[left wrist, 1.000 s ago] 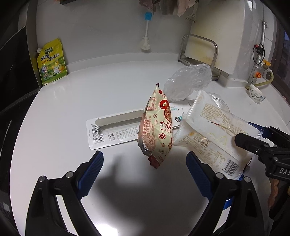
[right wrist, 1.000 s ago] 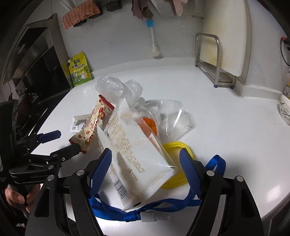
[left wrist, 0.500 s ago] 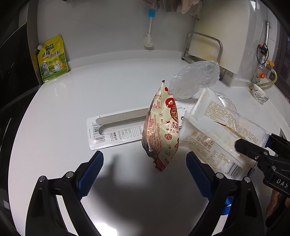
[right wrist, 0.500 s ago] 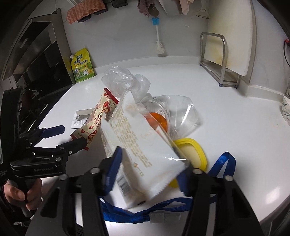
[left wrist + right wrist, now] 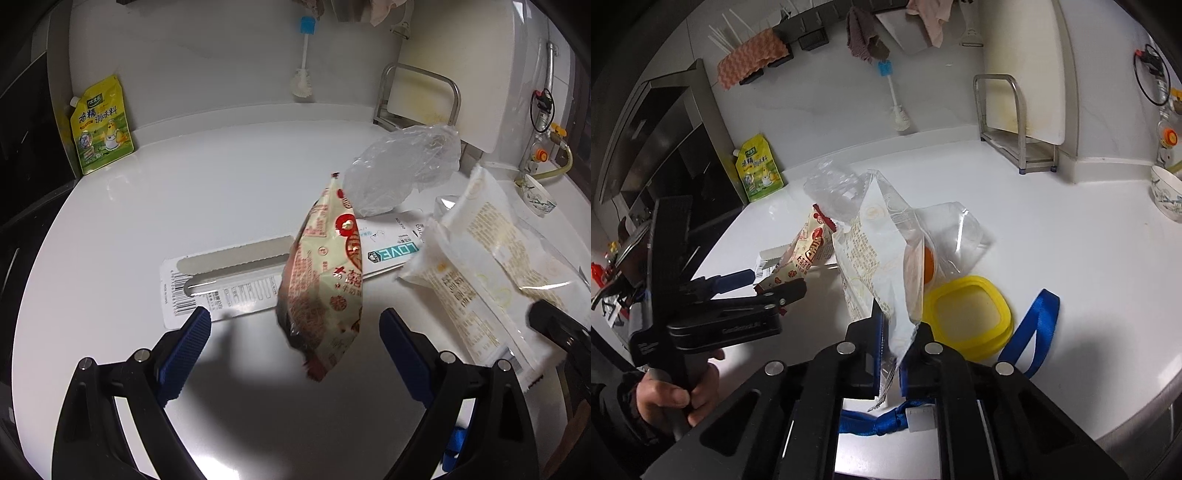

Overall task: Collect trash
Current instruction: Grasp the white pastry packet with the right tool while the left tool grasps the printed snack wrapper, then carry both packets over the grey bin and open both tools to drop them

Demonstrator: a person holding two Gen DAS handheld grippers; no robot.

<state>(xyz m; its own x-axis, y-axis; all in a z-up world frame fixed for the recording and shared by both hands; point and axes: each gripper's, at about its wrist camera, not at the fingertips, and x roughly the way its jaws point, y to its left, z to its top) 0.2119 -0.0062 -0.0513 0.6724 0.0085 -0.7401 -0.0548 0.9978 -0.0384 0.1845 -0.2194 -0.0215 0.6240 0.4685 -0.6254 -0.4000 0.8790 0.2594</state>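
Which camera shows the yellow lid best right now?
The right wrist view: the yellow lid lies flat on the white counter, beside the white wrapper gripped in the right tongs, nearly whole. The left wrist view does not show it.

Two tools (image 5: 890, 354) (image 5: 293, 339), two snack wrappers (image 5: 323, 291) (image 5: 491, 266), two clear bags (image 5: 402, 170) (image 5: 955, 236), one knife card (image 5: 229, 280), one yellow lid (image 5: 967, 314), one pouch (image 5: 101, 125), one brush (image 5: 303, 66), one bowl (image 5: 1167, 197).
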